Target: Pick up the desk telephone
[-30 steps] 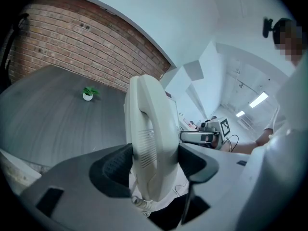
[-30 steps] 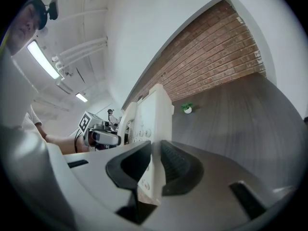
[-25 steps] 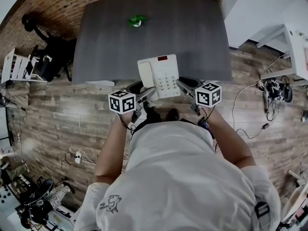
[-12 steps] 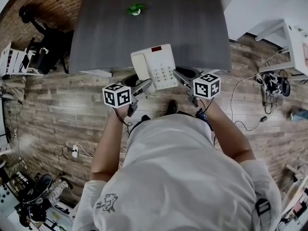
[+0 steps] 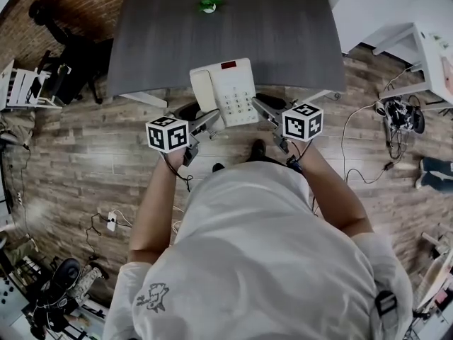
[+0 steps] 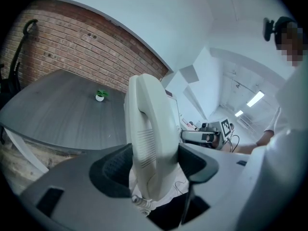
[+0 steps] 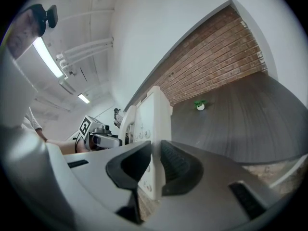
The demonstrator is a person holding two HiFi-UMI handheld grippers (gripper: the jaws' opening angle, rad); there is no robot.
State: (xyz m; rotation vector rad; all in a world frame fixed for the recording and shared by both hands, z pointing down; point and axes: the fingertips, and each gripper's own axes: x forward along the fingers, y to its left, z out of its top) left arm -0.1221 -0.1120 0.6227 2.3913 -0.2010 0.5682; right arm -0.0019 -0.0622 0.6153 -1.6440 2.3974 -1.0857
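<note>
Desk telephone [image 5: 225,91] is off the surface [image 5: 283,41], held in the air over its near edge, keypad up.

Left tongs [image 5: 210,121]: spread wide, pads pressed on either side of the handset [image 6: 150,134], which sits in its cradle.

Right tongs [image 5: 260,108]: nearly closed, pinching the thin right rim of the base [image 7: 155,124].

Small potted plant [image 5: 208,5] sits well apart at the far side of the surface.

Judgement: grasp made on both sides and lift achieved. The pick-up looks essentially done; what remains is only to keep it level and steady.
</note>
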